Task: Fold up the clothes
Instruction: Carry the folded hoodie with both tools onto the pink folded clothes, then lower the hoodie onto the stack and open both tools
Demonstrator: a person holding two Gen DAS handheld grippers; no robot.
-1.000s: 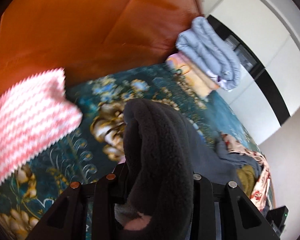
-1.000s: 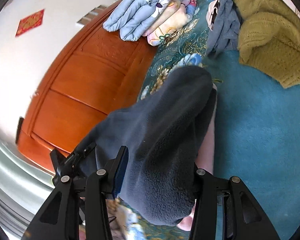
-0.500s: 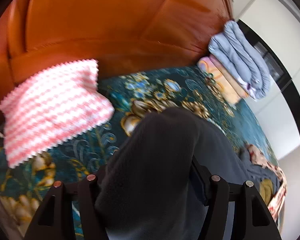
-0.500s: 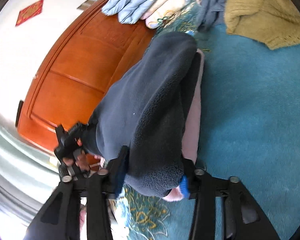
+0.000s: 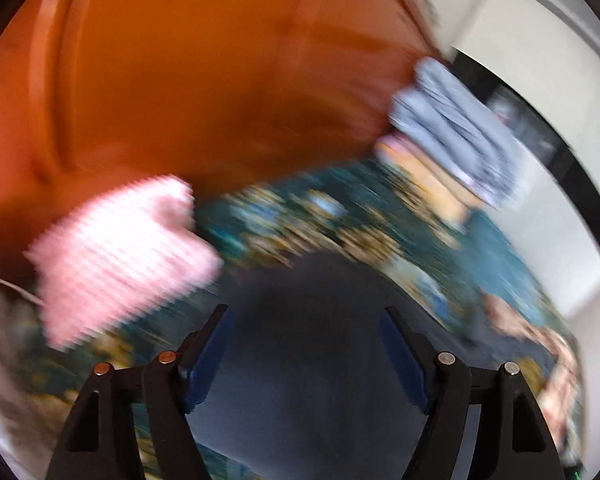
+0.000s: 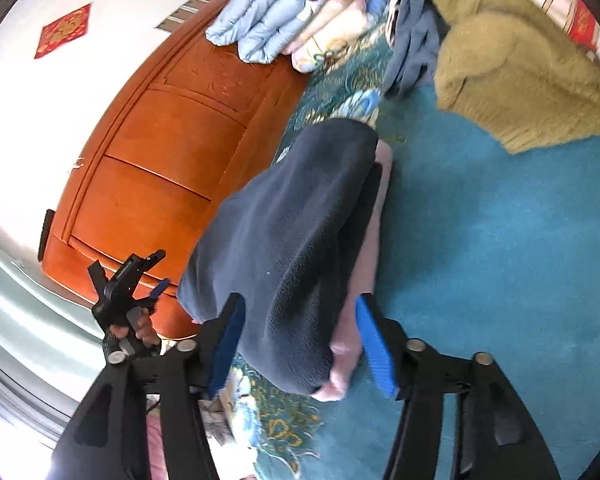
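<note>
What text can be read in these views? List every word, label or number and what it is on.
None can be read.
Red wall hanging: gold marks, too small to read.
Red patch on white cloth: pattern only, no legible characters.
Left wrist view: wholly motion-blurred, no text visible.
Dark fleece, blue quilt, olive sweater, headboard: no labels or tags showing.

My left wrist view is smeared with motion blur; only my own fingers (image 5: 204,356) look crisp. My right view is sharp and daylit, with white glare at lower left. Both bend hard toward black, rounded corners.
</note>
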